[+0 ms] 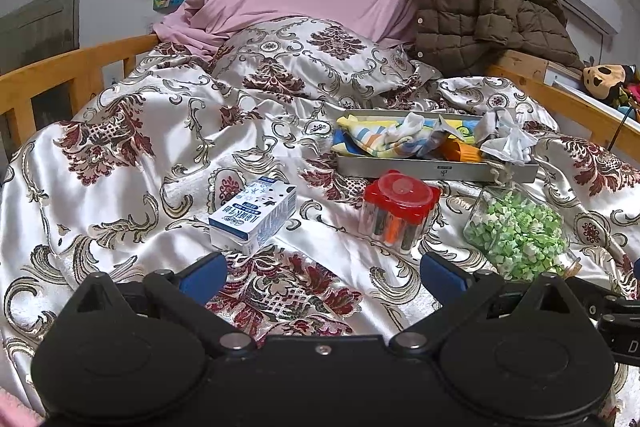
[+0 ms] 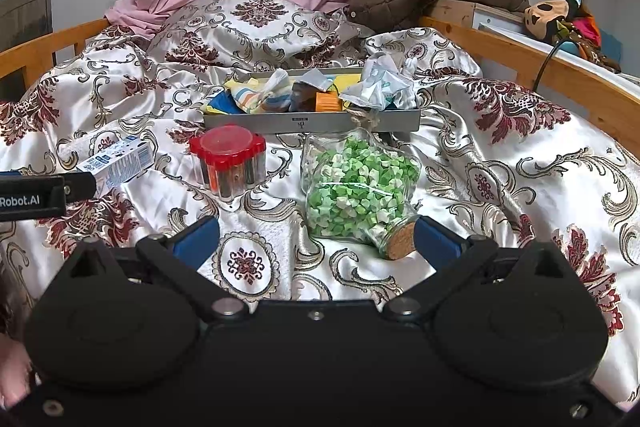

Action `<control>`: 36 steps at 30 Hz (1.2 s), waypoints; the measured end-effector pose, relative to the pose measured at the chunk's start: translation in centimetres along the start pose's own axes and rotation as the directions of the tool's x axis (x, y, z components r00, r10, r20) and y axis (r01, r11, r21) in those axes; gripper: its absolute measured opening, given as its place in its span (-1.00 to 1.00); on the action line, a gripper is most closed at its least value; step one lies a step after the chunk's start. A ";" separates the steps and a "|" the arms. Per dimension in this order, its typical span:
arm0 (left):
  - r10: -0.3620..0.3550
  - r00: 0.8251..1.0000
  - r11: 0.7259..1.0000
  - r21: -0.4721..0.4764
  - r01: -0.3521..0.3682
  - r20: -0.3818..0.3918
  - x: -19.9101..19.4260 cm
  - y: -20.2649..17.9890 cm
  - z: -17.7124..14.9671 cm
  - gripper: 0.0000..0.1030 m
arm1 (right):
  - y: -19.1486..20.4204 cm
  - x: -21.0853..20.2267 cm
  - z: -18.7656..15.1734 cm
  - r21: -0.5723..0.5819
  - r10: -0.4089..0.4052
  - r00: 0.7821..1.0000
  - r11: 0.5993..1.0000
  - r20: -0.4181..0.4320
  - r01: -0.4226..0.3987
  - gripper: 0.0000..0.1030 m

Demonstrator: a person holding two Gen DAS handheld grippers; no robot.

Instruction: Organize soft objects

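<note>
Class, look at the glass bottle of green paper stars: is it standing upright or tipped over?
Tipped over: the bottle lies on the quilt, cork stopper pointing sideways.

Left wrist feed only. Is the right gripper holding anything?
Observer: No. The right gripper is open and empty, its blue fingers spread over the patterned satin bedspread.
Operator: Clear glass jar of green paper stars: is it stoppered? I can barely see its neck.
Observer: Yes. A round cork stopper closes it. The clear glass jar of green paper stars lies on its side, cork end toward the right gripper.
Operator: How close is my left gripper to the carton?
Observer: Seen side-on, the left gripper has its tip just in front of the white and blue milk carton. I cannot tell whether they touch.
</note>
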State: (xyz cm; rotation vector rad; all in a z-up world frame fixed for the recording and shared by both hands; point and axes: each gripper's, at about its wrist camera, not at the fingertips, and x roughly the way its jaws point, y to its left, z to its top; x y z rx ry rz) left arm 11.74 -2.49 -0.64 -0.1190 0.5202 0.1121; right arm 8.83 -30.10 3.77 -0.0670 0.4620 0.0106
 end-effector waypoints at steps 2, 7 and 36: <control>0.000 1.000 1.000 0.000 0.000 0.000 0.0 0.0 0.0 0.98 | 0.0 0.0 0.0 0.000 0.000 1.000 1.000 0.000 0.000 0.99; -0.004 1.000 1.000 -0.001 0.004 -0.001 0.0 0.0 0.0 0.98 | 0.0 0.0 0.0 0.000 -0.001 1.000 1.000 0.000 0.001 0.99; -0.042 0.999 0.999 -0.013 0.042 0.011 -0.7 -0.6 0.1 0.98 | 0.1 0.0 0.0 -0.002 -0.001 1.000 1.000 -0.001 0.001 0.99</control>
